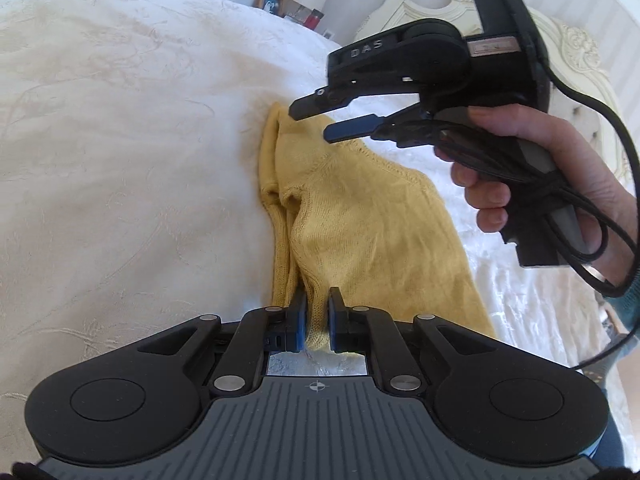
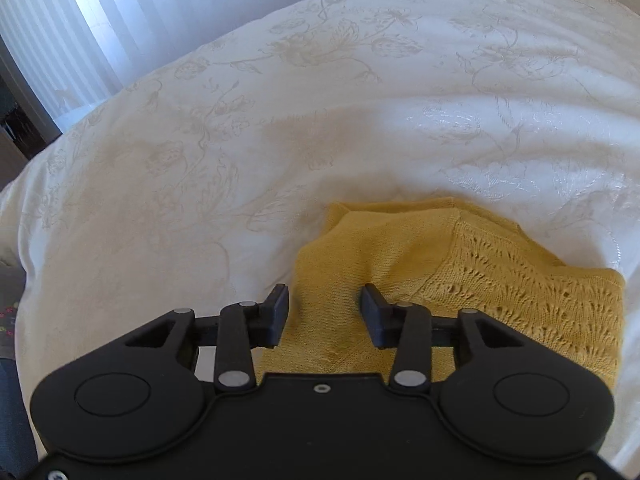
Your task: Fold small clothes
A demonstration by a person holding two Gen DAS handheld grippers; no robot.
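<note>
I hold the left gripper [image 1: 317, 320] nipped narrow on a raised ridge of the yellow knit garment [image 1: 360, 220], which lies on the bed [image 1: 120, 140] with its long axis running from that gripper to the far side. My right gripper [image 1: 312, 122] hovers part-open and empty over the far end, nearer the free edge

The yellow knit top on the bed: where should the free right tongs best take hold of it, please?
Probably the far folded corner of the top, coming from above. The left tongs already pinch the near edge, and the right tongs hang open just over that corner. The fabric there bunches into a raised ridge off the bedspread, giving the pads something to close on.
</note>
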